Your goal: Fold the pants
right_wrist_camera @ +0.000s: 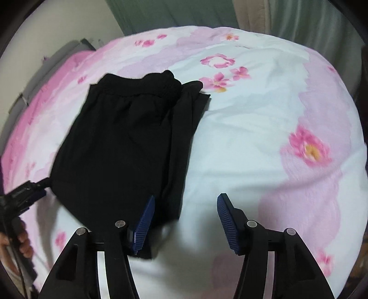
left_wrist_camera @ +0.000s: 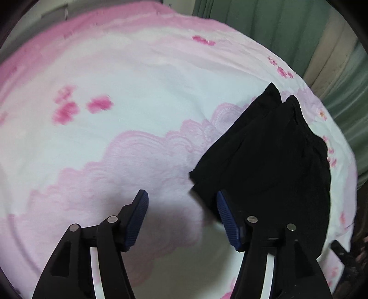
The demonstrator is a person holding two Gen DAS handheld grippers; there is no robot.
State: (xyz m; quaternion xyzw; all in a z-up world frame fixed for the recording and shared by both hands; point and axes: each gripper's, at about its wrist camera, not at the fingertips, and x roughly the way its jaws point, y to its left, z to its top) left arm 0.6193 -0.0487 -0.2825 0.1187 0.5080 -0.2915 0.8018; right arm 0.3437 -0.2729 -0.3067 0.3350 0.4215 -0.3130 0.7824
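Black pants (left_wrist_camera: pixel 271 158) lie folded into a compact stack on a pink and white floral bedspread (left_wrist_camera: pixel 138 80). In the left wrist view they sit at the right, with my left gripper (left_wrist_camera: pixel 182 195) open and empty beside their near left corner. In the right wrist view the pants (right_wrist_camera: pixel 124 142) lie left of centre, waistband at the far end. My right gripper (right_wrist_camera: pixel 186 199) is open and empty over their near right edge, its left finger (right_wrist_camera: pixel 143 220) above the cloth. The left gripper's tip (right_wrist_camera: pixel 25 193) shows at the pants' left edge.
The bedspread (right_wrist_camera: pixel 264 128) covers the whole bed. Green curtains (left_wrist_camera: pixel 264 18) hang behind the far edge. A pale wall (right_wrist_camera: pixel 57 27) stands at the far left. A hand (right_wrist_camera: pixel 13 243) holds the left gripper at the left border.
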